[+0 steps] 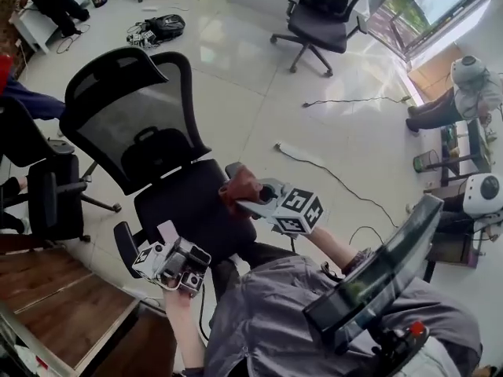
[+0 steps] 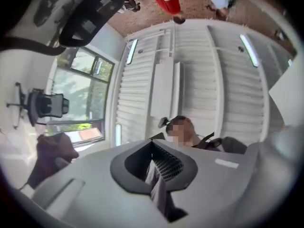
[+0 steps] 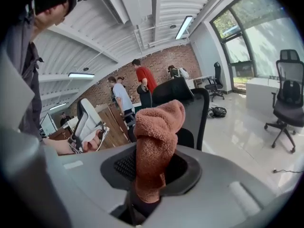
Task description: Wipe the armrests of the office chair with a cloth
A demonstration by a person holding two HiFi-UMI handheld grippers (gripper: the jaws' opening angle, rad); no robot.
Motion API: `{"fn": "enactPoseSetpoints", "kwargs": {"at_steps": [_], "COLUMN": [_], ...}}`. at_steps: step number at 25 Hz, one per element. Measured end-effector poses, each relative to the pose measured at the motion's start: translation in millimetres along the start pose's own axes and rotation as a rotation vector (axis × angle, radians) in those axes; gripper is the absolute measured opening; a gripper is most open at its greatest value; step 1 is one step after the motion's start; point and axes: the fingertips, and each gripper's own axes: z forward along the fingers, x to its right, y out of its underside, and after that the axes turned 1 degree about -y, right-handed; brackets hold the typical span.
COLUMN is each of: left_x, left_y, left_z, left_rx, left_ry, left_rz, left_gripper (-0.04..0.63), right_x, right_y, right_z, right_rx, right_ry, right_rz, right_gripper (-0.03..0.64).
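right gripper (image 1: 263,197) clamped on the cloth (image 1: 240,187), left gripper (image 1: 157,246) closed on nothing; I'd press flat along the armrest (image 1: 232,166), slow strokes

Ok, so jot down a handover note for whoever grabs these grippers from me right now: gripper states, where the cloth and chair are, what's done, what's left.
Right gripper: shut on the brown cloth, which bunches up out of the jaws.
Left gripper: jaws together, nothing between them, held low by the near armrest.
Office chair: directly in front of you. The cloth is right by the far armrest; whether they touch is unclear.
Done: cloth is in hand. Can't tell whether either armrest has been wiped.
Left: wipe both armrests.
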Motion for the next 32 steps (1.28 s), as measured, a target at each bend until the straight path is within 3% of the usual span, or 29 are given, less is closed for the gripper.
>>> {"fn": "enactPoseSetpoints", "kwargs": {"at_steps": [2,6,8,10,11,13,15,17,20,21,22,25,26,29,31,32], "left_x": [-9.5,-23.8,-30.8,-35.4,-36.1,-32.2,-19.0,-1.3,27.4,38.2,47.4,59.2,61.4,80.7,97.1,99.5], "left_y": [14.9,30.9,49.1,63.7,68.3,69.4,62.4,68.0,107.5,113.6,112.5,91.2,90.3,109.2,112.3,108.1], "left_z": [6.1,15.7,29.3,43.6,52.9,73.3,106.0,149.2,182.8,190.5,198.2,222.3,226.9,222.9,224.8,229.2], "left_rx": [-0.087,-0.202,-0.338,-0.433,-0.444,-0.389,-0.286,-0.291,-0.552,-0.601,-0.595,-0.408,-0.383,-0.446,-0.445,-0.417], "left_ry": [-0.160,-0.408,-0.484,-0.495,-0.480,-0.399,-0.218,-0.047,0.097,0.151,0.200,0.279,0.293,0.392,0.471,0.474], "left_rz": [0.057,0.187,0.224,0.220,0.207,0.146,0.039,-0.010,0.078,0.107,0.104,-0.018,-0.030,0.087,0.069,0.056], "left_gripper": [0.015,0.015,0.015,0.017,0.017,0.015,0.023,0.015,0.015,0.014,0.015,0.017,0.017,0.011,0.011,0.009], "right_x": [-4.8,-6.4,-6.3,-6.8,-8.1,-12.1,-11.8,-9.1,-12.4,-13.2,-13.4,-12.5,-12.4,-12.7,-13.3,-13.5], "right_y": [-12.4,-33.7,-41.4,-47.7,-49.7,-51.5,-54.4,-59.9,-67.0,-69.9,-72.8,-77.3,-78.4,-83.5,-86.3,-87.6], "right_z": [-2.3,-4.7,-6.5,-8.4,-9.6,-11.4,-15.1,-19.5,-17.6,-16.5,-16.1,-19.3,-19.9,-21.0,-23.1,-23.6], "right_rx": [0.029,0.085,0.111,0.135,0.143,0.150,0.156,0.166,0.172,0.176,0.179,0.186,0.188,0.200,0.205,0.207], "right_ry": [-0.017,-0.034,-0.035,-0.033,-0.033,-0.039,-0.034,-0.020,-0.018,-0.018,-0.018,-0.009,-0.007,-0.003,0.001,0.002], "right_rz": [-0.001,-0.007,-0.008,-0.005,-0.002,-0.003,-0.014,-0.028,-0.041,-0.046,-0.050,-0.062,-0.066,-0.077,-0.081,-0.084], "right_gripper": [0.100,0.100,0.100,0.100,0.100,0.100,0.100,0.100,0.100,0.100,0.100,0.100,0.100,0.100,0.100,0.100]}}
